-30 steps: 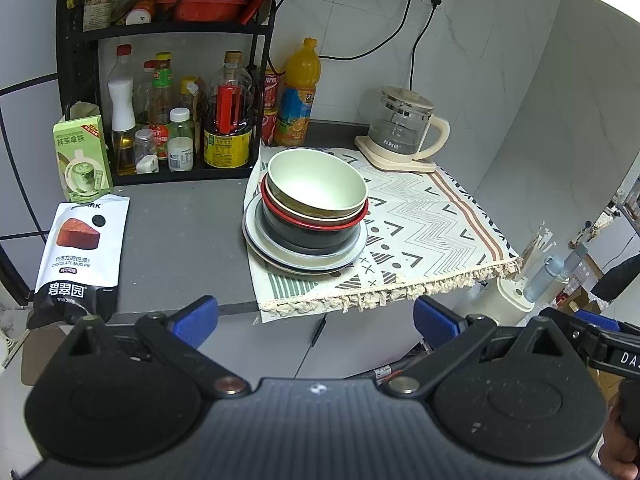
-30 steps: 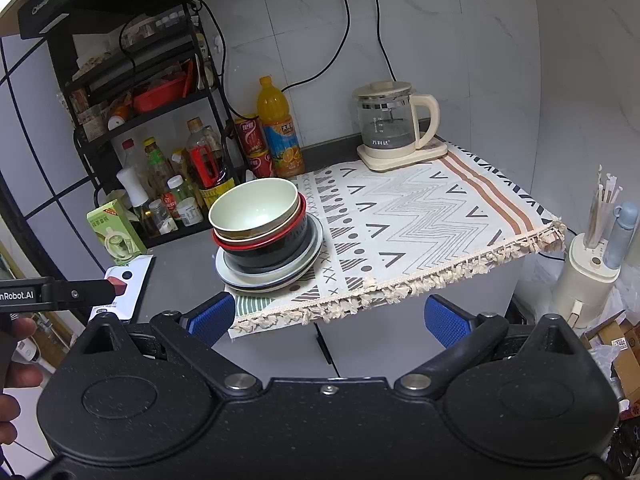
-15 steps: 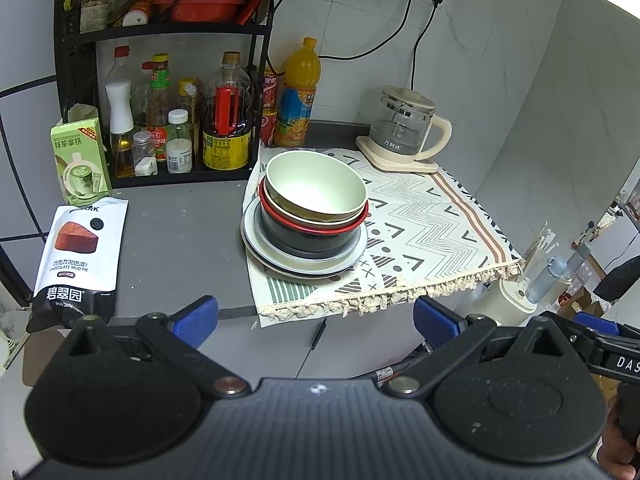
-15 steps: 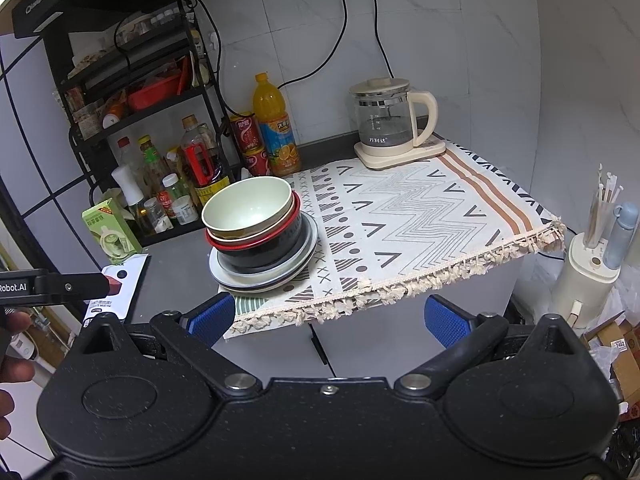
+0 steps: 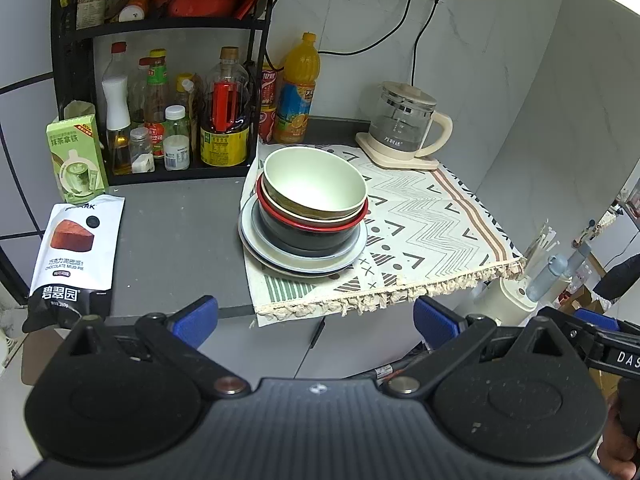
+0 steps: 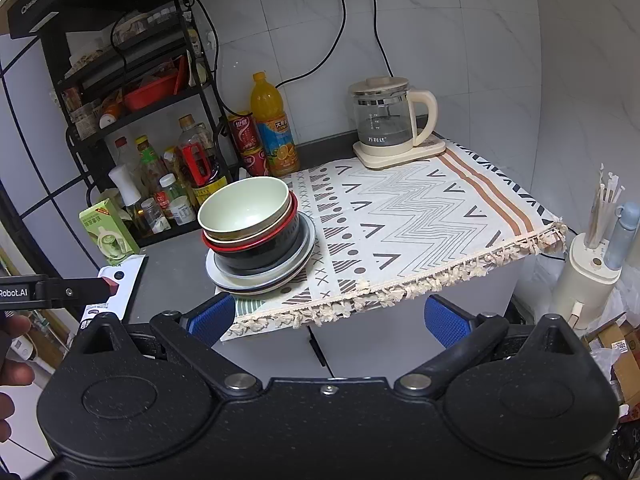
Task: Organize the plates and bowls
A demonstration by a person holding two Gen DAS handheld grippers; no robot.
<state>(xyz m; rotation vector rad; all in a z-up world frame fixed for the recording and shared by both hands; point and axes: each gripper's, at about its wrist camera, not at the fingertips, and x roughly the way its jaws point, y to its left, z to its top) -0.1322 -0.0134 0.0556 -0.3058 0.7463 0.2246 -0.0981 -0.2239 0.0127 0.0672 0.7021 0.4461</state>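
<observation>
Both sets of fingers are spread wide and carrying nothing. My left gripper (image 5: pixel 316 316) hangs off the front edge of the surface (image 5: pixel 180 236), and my right gripper (image 6: pixel 328 318) sits just as far back, blue pads well apart from any dish.

Nearest me is the fringed cloth (image 5: pixel 420 232), draped over the front lip. That's the first trap: if a finger catches the fringe on the way in, the cloth drags, and the whole stack rides with it.

On the left part of that cloth sits the stack (image 5: pixel 304 220). Plates (image 5: pixel 256 248) on the bottom, overhanging the cloth's left border onto bare surface, then a black bowl (image 5: pixel 304 240), a red-rimmed bowl (image 5: pixel 352 220), and a pale green bowl (image 5: pixel 316 180) on top. The upper bowls look nested off-centre, leaning toward the left. My read: pinch the green rim and pull sideways instead of straight up, and the red-rimmed bowl could come with it or slide off. Smooth glazed rims will likely be slippery in two narrow pads.

To the left lies a snack pouch (image 5: pixel 76 248) and a green box (image 5: pixel 76 160), near enough for a swinging elbow.

Farther back, the bottle rack (image 5: pixel 168 128), an orange drink bottle (image 5: pixel 298 92) and a glass kettle (image 5: pixel 400 128) crowd the wall. Overreach with a lifted bowl and glass gets knocked.
</observation>
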